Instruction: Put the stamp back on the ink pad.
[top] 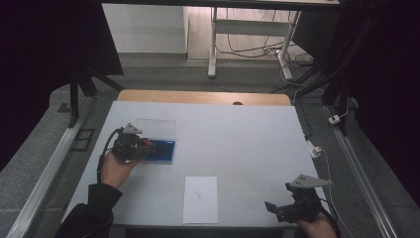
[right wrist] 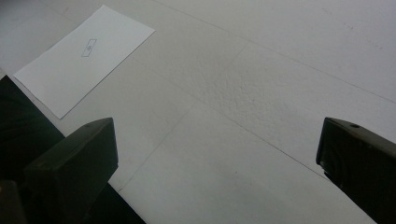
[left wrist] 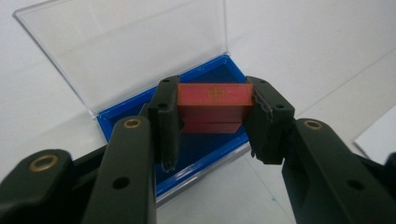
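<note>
Between left gripper (left wrist: 215, 126) jaws: red block (left wrist: 214, 107), above blue case (left wrist: 140, 105).

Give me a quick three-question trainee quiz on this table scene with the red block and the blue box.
1. True or false: the left gripper is shut on the red block.
2. The blue box has its clear lid: A) closed, B) open and tilted back, C) lying apart on the table.
3. Fill in: between its wide-apart jaws, the right gripper has ____.

Key: 1 true. 2 B. 3 nothing; the white paper sheet lies apart from it on the table.
</note>
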A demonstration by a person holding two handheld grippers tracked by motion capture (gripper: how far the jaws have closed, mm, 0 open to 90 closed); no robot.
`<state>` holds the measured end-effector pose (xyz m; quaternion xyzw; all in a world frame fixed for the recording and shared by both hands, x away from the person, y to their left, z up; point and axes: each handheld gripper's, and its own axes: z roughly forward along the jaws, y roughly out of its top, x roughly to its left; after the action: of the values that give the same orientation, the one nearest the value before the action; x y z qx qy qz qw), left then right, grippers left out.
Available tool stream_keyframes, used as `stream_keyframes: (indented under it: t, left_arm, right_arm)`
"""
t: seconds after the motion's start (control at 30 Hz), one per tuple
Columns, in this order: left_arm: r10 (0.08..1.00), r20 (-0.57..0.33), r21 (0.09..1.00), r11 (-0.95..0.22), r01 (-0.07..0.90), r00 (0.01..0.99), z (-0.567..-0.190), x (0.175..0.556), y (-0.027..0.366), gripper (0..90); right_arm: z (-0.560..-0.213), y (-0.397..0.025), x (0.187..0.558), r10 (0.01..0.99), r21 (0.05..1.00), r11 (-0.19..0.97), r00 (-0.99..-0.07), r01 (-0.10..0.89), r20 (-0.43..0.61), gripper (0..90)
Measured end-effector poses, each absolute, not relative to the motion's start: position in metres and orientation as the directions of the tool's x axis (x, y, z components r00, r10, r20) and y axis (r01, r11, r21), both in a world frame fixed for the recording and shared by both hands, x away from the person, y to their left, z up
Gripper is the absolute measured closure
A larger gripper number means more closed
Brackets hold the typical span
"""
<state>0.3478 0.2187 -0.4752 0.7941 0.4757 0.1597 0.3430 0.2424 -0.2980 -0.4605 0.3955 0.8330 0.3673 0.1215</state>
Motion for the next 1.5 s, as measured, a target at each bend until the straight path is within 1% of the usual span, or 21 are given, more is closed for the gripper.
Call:
stream_keyframes:
  t: [0.47,0.63,1.17,1.5]
  left_arm:
    - [0.878,-0.067,0.677,-0.309,0.668,0.474,-0.488,0.369,0.221,57.8]
    - [0.876,-0.057,0.661,-0.327,0.676,0.479,-0.493,0.375,0.219,57.9]
    - [0.866,-0.006,0.622,-0.388,0.68,0.5,-0.504,0.38,0.208,57.7]
    - [0.869,0.002,0.618,-0.39,0.682,0.495,-0.505,0.38,0.208,56.4]
  right_arm:
    - [-0.461,-0.298,0.244,0.751,0.702,0.416,-0.654,0.578,0.094,0.0]
    - [-0.461,-0.298,0.244,0.749,0.699,0.417,-0.655,0.582,0.098,0.0]
    - [-0.461,-0.298,0.243,0.749,0.7,0.418,-0.655,0.58,0.096,0.0]
    - [-0.461,-0.298,0.243,0.747,0.7,0.42,-0.658,0.578,0.095,0.0]
